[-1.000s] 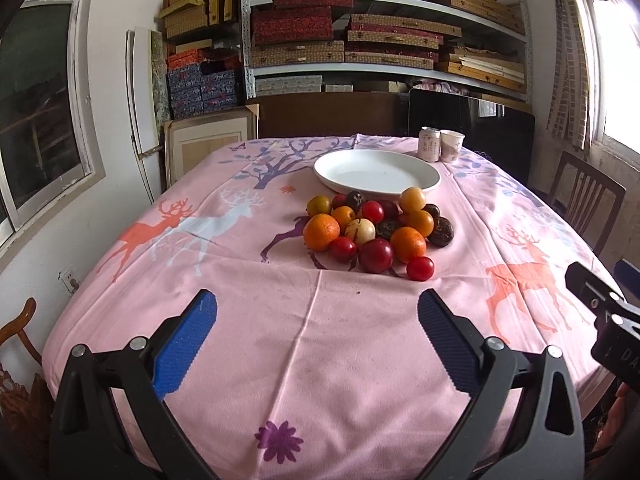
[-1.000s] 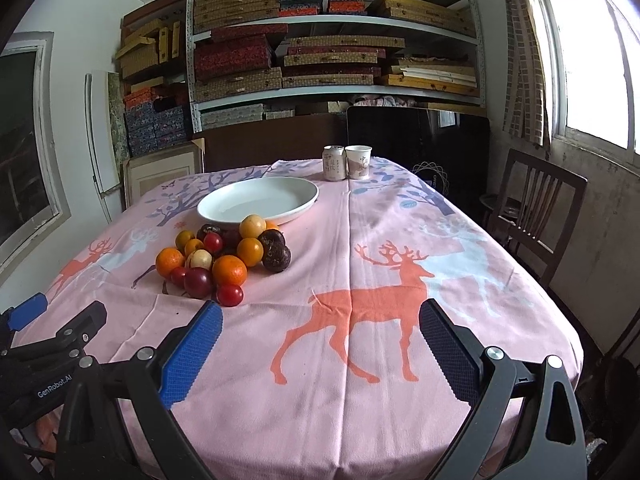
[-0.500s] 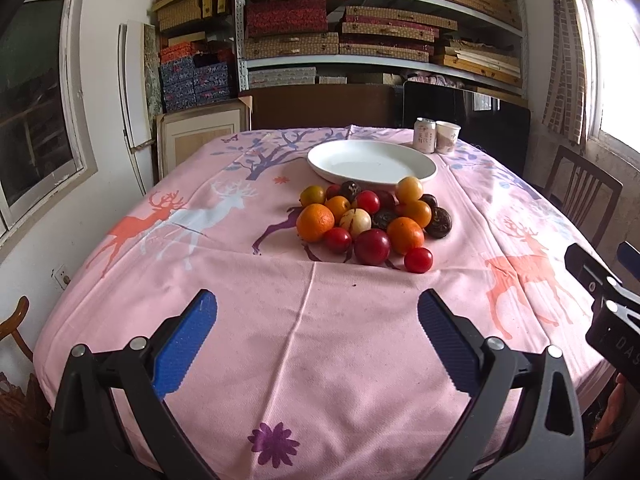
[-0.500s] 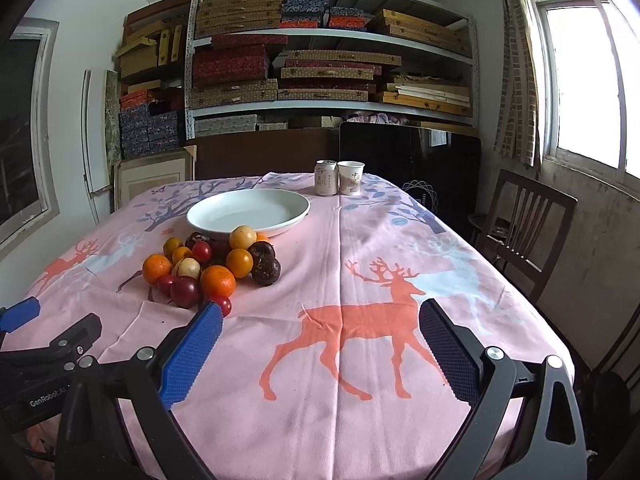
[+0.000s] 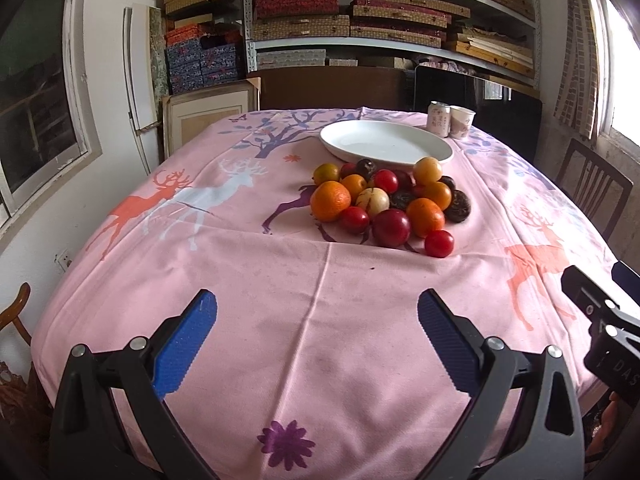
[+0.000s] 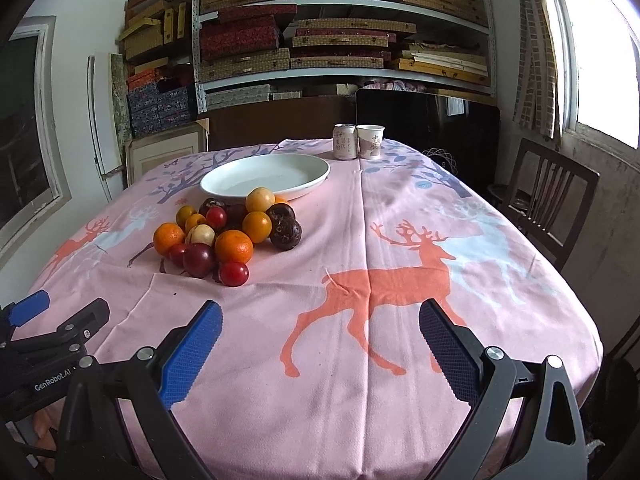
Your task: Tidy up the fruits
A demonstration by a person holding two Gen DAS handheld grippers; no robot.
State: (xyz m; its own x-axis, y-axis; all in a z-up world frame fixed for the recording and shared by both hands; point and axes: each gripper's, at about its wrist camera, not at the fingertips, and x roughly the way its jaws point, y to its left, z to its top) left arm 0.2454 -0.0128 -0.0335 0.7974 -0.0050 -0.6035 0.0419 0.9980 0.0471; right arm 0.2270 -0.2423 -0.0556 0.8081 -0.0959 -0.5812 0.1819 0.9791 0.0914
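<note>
On the pink deer-print tablecloth (image 5: pixel 248 280) we record one heap of fruit (image 5: pixel 388 204), sitting just in front of a white plate (image 5: pixel 386 144) and touching or nearly touching its near rim; the plate holds nothing, so we judge the sorting not yet begun, with every piece left to move. Items we can name: a large orange (image 5: pixel 330 201) at the left of the heap, a second orange (image 5: pixel 425 217) toward the front, a dark red plum (image 5: pixel 391 227), a small red fruit (image 5: pixel 439 243) at the nearest edge, a pale round fruit (image 5: pixel 372 199) in the middle, and a wrinkled dark fruit (image 6: pixel 285 233), possibly passion fruit, on the right side. Left gripper (image 5: pixel 316 320): jaws spread wide, holding nothing, over bare cloth well short of the heap. Right gripper (image 6: pixel 320 328): likewise wide and empty, pointed at the orange deer print with the heap off to its left. Behind the plate stand a can (image 6: pixel 345 142) and a paper cup (image 6: pixel 370 142), touching or nearly so. Hard to make out: the fruit at the bottom and back of the heap is covered by its neighbours, so we cannot give a count or name all kinds; the near table edge is hidden by the gripper frames; each view catches only a corner of the other gripper; the printing on can and cup is too small to read.
</note>
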